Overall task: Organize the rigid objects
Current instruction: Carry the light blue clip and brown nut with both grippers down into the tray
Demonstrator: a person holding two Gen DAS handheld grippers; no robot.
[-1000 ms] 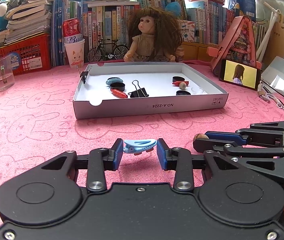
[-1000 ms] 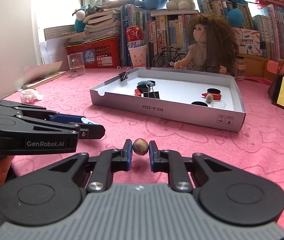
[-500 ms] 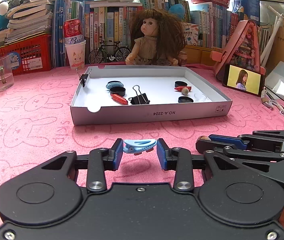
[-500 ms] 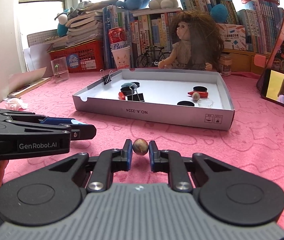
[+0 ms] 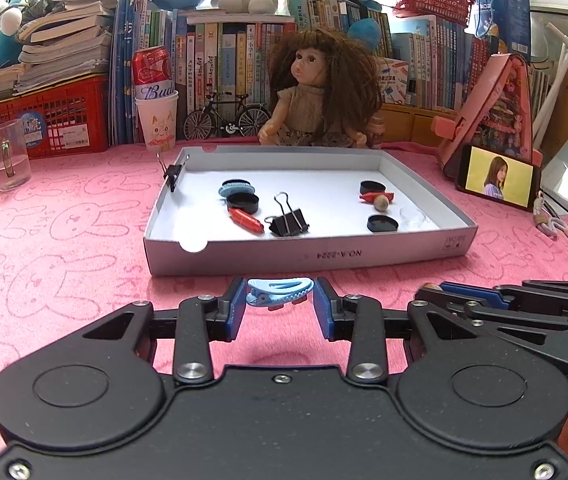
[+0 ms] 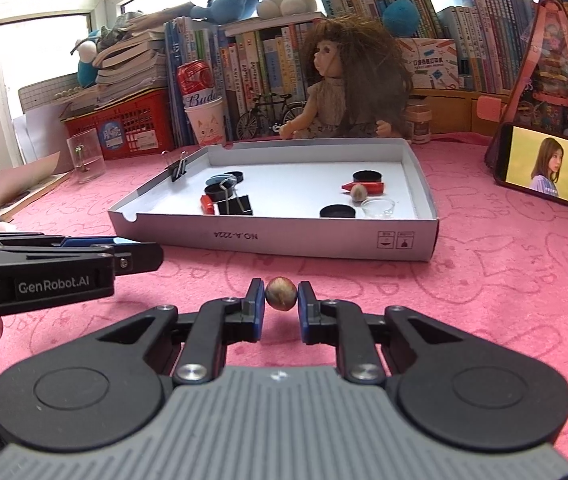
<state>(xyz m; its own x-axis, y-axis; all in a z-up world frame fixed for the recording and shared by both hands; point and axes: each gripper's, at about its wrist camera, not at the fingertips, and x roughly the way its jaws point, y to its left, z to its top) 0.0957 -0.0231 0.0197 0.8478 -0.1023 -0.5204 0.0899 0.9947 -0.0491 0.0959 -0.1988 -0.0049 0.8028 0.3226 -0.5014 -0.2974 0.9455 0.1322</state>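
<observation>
Both grippers have neared the tray [image 5: 308,258], now at 12 o'clock; left gripper [image 5: 279,304] grips the clip [image 5: 277,290], right gripper [image 6: 281,307] pinches the nut [image 6: 280,294]; the round nut may slip or clip the tray's wall.

Shallow box [image 5: 308,254] sat mid-table, doll [image 5: 320,92] behind it, phone [image 5: 498,178] to its right, glass [image 5: 7,156] far left. Binder clip [image 5: 287,220] lay inside the box; another clip [image 5: 172,172] sat on its left wall. Books [image 5: 223,68] stood behind.
</observation>
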